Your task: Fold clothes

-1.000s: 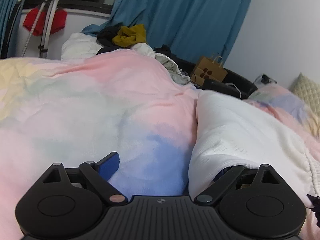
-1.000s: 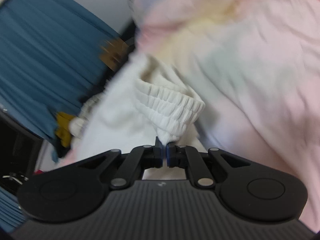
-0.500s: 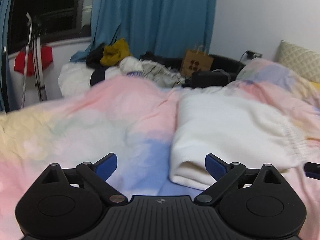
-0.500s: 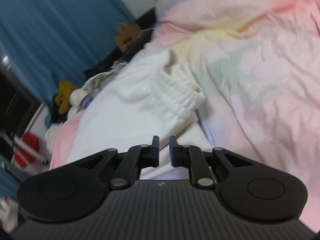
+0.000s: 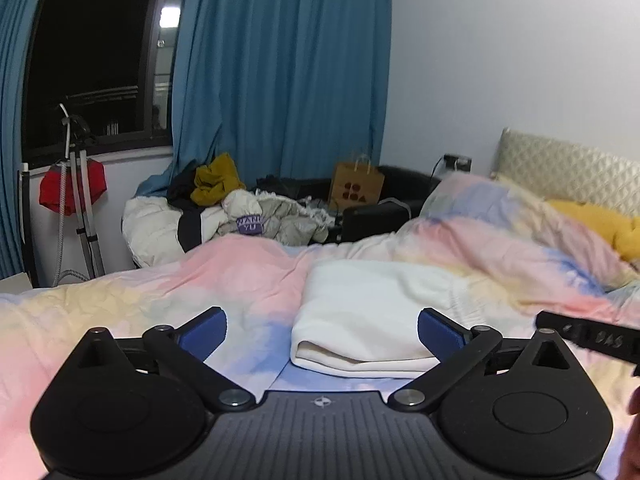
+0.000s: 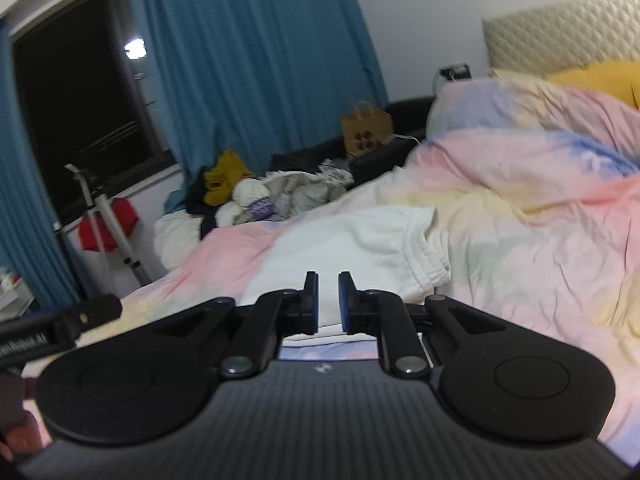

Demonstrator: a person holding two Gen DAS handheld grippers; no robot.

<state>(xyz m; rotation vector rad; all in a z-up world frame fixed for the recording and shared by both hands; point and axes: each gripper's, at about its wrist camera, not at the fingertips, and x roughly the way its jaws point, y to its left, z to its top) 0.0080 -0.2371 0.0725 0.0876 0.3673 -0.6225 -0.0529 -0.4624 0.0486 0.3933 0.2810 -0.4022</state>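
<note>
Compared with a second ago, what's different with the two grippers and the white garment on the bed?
The right gripper was shut on the white garment's elastic edge a second ago; it has let go and pulled back, jaws slightly apart. The left gripper, then low with one finger under the cloth, has lifted and backed away, wide open. The garment stays folded on the pastel duvet.
</note>
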